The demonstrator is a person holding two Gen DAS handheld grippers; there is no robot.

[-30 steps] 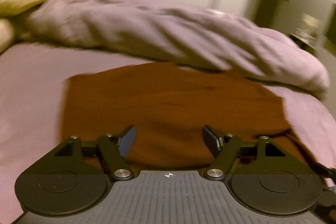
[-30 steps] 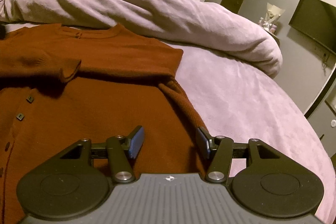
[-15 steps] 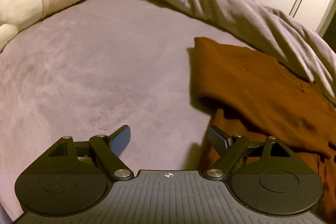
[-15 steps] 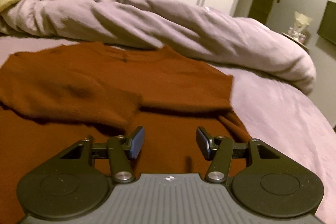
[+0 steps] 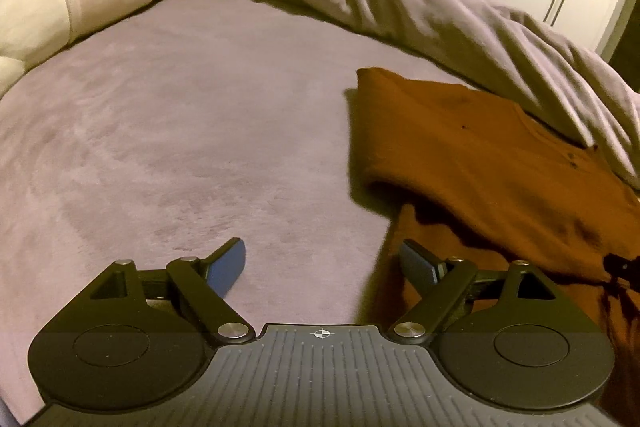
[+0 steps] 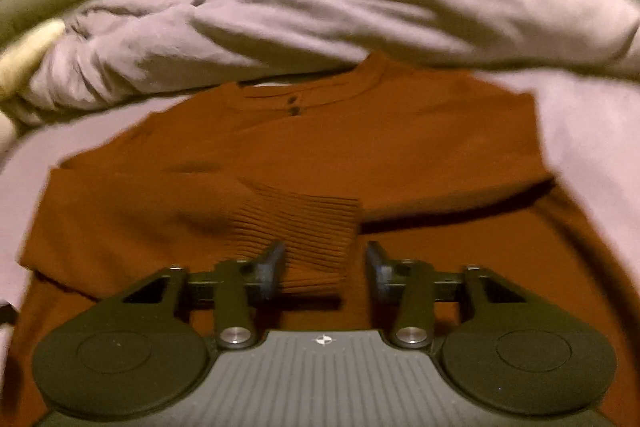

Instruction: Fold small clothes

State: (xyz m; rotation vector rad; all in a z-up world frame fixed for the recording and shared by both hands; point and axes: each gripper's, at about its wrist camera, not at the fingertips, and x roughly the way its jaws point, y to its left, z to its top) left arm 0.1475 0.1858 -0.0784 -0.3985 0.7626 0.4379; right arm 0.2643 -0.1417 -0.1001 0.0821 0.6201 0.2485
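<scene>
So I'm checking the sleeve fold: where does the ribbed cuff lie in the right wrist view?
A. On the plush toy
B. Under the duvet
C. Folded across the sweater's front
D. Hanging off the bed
C: the ribbed cuff rests on the rust sweater, below its buttons.

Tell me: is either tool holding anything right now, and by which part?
Nothing is held. The left tool is opening over the bedsheet. The right tool is closing around the cardigan cuff, pads not yet pressing.
</scene>
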